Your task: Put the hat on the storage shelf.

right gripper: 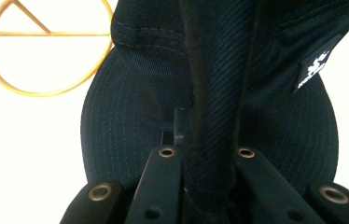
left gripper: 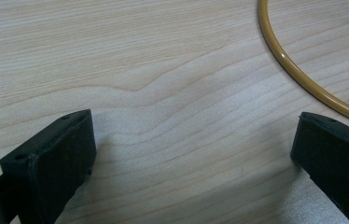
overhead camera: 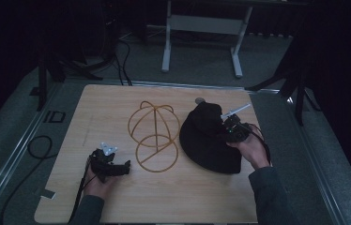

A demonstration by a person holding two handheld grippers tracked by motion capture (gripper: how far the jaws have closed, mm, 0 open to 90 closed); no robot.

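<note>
Cap [overhead camera: 209, 136] fabric is pinched in the closed right tongs [right gripper: 206, 154], beside the wire stand [overhead camera: 154, 136]; mounting remains. Left tongs [left gripper: 196, 154] gape empty.

Black cap [overhead camera: 209, 136] with white-printed label, mustard-yellow wire stand [overhead camera: 155, 136], pale wood-grain table [overhead camera: 108, 108].

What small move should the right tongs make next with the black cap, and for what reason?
Probably lift the black cap a little more and carry it left toward the gold wire stand. The right tongs are shut on a fold of its fabric, while its brim lies on the table. The left tongs are open beside the stand's base ring.
</note>
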